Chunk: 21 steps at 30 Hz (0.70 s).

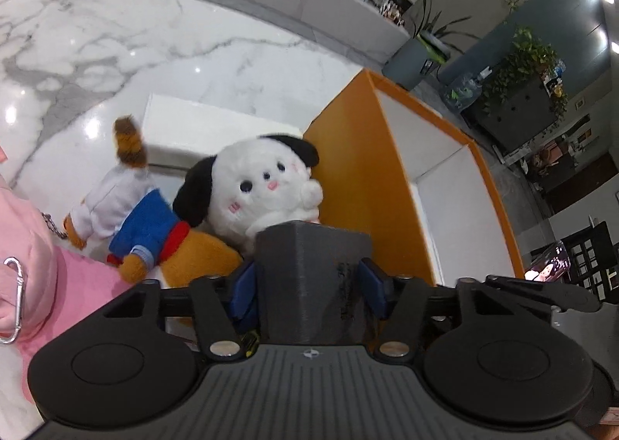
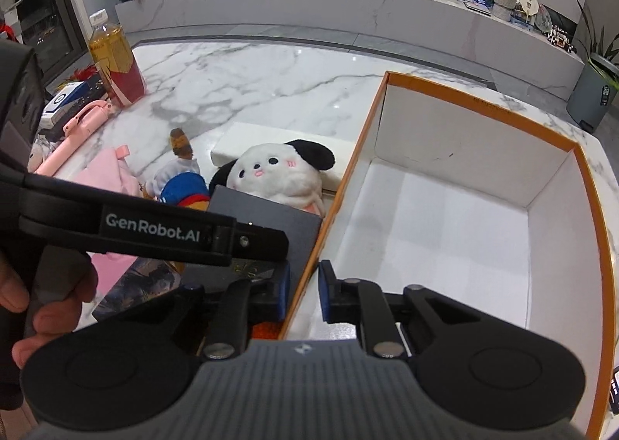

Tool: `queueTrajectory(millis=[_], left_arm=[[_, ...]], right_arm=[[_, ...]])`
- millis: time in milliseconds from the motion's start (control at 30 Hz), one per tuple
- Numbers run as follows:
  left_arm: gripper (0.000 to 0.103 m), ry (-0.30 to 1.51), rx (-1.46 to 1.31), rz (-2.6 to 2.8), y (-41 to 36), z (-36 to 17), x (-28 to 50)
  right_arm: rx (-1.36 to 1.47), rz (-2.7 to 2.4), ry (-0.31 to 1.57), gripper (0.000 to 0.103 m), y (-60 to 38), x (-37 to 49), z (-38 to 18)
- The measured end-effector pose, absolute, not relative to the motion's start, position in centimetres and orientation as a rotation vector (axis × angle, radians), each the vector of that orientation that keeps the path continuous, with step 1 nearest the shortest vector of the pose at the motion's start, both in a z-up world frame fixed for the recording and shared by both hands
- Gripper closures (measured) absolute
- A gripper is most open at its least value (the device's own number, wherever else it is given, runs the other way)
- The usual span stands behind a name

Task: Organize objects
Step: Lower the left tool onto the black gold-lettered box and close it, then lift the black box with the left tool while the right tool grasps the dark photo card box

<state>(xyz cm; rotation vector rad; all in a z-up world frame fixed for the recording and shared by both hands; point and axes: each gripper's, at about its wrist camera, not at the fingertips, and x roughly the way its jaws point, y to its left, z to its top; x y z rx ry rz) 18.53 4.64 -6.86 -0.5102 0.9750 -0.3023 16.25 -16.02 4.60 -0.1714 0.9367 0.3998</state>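
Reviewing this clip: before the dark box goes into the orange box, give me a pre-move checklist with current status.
1. Left gripper shut on the dark box: ok.
2. Right gripper steadying the orange box wall: its fingers straddle the wall, contact cannot tell.
3. Space free inside the orange box: ok, nothing seen inside.
4. White plush dog outside the box, touching its wall: ok.
5. Dark box clear of the wall: not ok, still outside and beside it.

A box (image 2: pixel 456 185) sat on the right of the table (image 2: pixel 251 69). Two plush toys, a dog (image 2: pixel 286 173) and a fox (image 2: pixel 182 185), lay just left of its wall. A bottle (image 2: pixel 116 65) stood far left, behind them.
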Motion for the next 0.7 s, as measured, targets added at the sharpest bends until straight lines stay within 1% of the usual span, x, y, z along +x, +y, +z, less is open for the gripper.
queueTrajectory(millis=[100, 233, 367, 433, 500, 700], left_arm=[[0.056, 0.941, -0.518, -0.3, 5.0, -6.0, 17.8], [0.058, 0.876, -0.521, -0.287, 5.4, -4.2, 16.4], [0.058, 0.795, -0.489, -0.261, 6.8, -1.1, 13.9], [0.058, 0.781, -0.462, -0.239, 7.6, 0.2, 12.7], [0.058, 0.785, -0.429, -0.204, 8.5, 0.9, 11.4], [0.058, 0.827, -0.328, -0.07, 10.8, 0.7, 8.4]], right_arm=[[-0.162, 0.398, 0.937, 0.086, -16.1, 16.1, 4.7], [-0.156, 0.383, 0.897, 0.083, -16.4, 15.3, 5.7], [-0.112, 0.396, 0.835, 0.078, -16.7, 13.6, 7.7], [-0.078, 0.442, 0.82, 0.071, -16.3, 12.7, 8.5], [-0.052, 0.495, 0.831, 0.068, -15.4, 11.9, 8.5], [0.075, 0.594, 0.969, 0.064, -11.5, 10.5, 5.6]])
